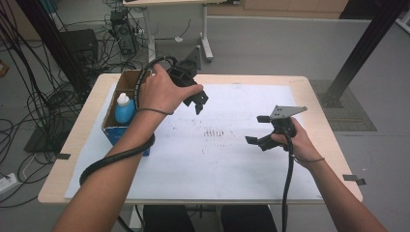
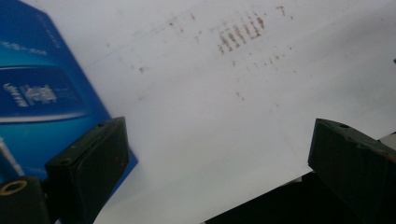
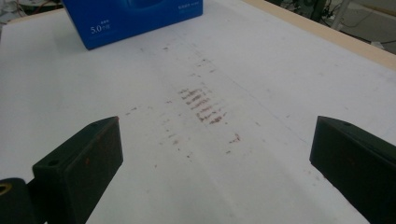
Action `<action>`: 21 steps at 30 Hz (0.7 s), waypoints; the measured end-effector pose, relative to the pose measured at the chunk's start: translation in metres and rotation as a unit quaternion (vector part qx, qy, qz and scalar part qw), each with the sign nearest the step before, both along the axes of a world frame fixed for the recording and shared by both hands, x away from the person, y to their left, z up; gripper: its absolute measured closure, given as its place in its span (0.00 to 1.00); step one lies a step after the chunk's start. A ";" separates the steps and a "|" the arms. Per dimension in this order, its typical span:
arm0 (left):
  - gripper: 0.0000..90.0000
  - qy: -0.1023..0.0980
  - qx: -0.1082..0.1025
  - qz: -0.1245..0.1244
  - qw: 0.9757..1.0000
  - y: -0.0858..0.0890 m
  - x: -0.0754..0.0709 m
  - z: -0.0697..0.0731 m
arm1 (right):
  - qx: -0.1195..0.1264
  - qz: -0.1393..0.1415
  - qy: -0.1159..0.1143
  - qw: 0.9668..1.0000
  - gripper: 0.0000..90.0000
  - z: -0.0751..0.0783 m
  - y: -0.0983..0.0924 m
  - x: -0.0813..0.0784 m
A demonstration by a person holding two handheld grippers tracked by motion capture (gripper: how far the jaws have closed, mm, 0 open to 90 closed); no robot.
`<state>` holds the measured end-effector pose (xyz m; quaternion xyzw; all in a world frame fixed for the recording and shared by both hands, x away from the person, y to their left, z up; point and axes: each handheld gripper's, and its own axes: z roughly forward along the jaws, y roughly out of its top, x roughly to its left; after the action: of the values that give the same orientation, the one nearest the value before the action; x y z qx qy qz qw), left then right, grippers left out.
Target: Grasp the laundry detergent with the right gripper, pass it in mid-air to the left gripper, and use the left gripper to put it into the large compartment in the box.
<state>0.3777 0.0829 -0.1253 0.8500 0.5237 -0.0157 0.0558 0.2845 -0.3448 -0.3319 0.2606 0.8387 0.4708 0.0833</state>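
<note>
Blue box point(image 1: 126, 129), open-topped, stands at the 9 o'clock edge of the white sheet point(image 1: 232, 164), holding a blue bottle point(image 1: 124, 109) with a white cap. Left gripper point(image 1: 197, 104), jaws spread and empty, hovers just beside the box toward 2 o'clock. Right gripper point(image 1: 257, 129), jaws likewise released, hangs at 3 o'clock, well apart, facing reddish smudges point(image 1: 215, 132) at centre.

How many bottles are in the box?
1. A blue bottle with a white cap stands in the open cardboard box at the table's left edge, beside the left tool. The person's left hand covers part of the box, so more could be hidden.
</note>
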 end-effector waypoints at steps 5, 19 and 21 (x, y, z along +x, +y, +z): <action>0.06 0.002 0.002 -0.020 1.000 -0.014 -0.009 -0.018 | -0.016 -0.019 0.006 1.000 0.03 0.008 -0.004 0.000; 0.07 0.010 0.008 -0.039 0.999 -0.033 -0.023 -0.059 | -0.036 -0.045 0.016 0.998 0.03 0.019 -0.008 0.000; 0.07 0.015 0.009 -0.043 0.999 -0.036 -0.023 -0.068 | -0.037 -0.046 0.017 0.998 0.03 0.020 -0.008 0.000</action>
<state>0.3546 0.0469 -0.1930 0.8720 0.4872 -0.0259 0.0392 0.2844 -0.3530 -0.3122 0.3035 0.8441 0.4304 0.1007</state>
